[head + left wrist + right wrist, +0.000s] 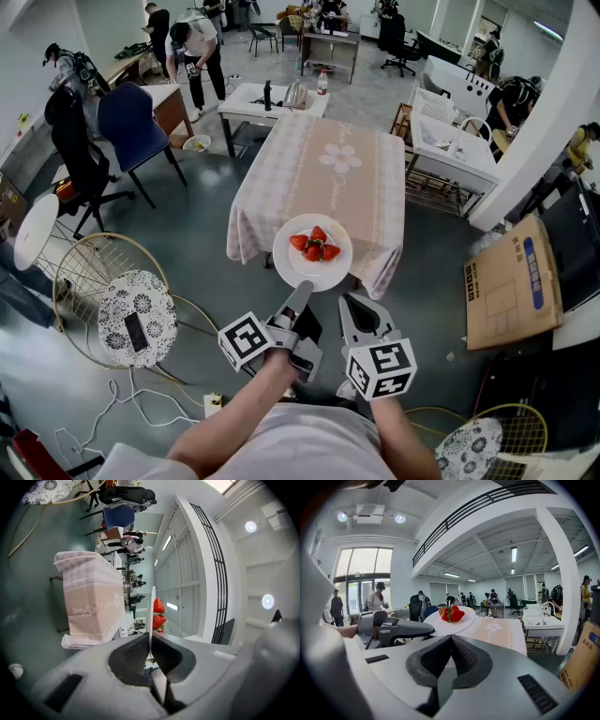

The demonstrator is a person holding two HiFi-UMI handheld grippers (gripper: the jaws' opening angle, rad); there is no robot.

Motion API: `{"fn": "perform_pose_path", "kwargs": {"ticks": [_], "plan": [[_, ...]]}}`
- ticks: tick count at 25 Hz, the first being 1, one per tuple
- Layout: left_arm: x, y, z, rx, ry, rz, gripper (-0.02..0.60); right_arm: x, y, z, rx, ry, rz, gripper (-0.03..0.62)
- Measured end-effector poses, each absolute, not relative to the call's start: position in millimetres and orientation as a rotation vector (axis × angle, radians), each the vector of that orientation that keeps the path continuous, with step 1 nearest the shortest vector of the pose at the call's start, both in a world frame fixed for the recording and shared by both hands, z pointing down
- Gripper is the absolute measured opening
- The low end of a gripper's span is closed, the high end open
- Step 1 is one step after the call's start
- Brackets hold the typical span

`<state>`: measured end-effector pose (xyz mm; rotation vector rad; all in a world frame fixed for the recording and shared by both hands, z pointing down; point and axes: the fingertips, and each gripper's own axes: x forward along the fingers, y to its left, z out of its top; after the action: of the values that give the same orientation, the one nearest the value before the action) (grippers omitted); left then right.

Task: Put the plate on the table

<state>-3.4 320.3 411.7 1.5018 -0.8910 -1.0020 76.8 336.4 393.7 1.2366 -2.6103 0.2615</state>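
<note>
The left tongs [299, 292] are clamped on the near rim of a round, smooth white plate [292, 264], held level in the air at the near end of the bench [323, 183]. The right tongs [358, 307] are pressed together and empty, short of the bench. Glossy red strawberries [316, 246] are heaped on the plate. A pink checked cloth [281, 155] with a flower print drapes the rectangular bench.

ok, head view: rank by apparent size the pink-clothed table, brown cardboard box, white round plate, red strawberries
1. Pink-clothed table
2. Brown cardboard box
3. White round plate, held up nearer the camera, so it looks bigger than it is
4. Red strawberries
</note>
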Motion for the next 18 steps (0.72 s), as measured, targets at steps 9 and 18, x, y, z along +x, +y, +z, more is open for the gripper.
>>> {"fn": "perform_pose_path", "kwargs": {"ticks": [9, 18], "plan": [[-23.2, 332.4, 419.3, 1.483, -0.880, -0.985, 0.015, 56.4, 344.1, 396.7, 1.258, -2.602, 0.257, 0.003], [-30.4, 329.5, 428.1, 1.456, -0.882, -0.984, 0.015, 52.7, 338.5, 402.5, 1.263, -2.593, 0.277, 0.003]]}}
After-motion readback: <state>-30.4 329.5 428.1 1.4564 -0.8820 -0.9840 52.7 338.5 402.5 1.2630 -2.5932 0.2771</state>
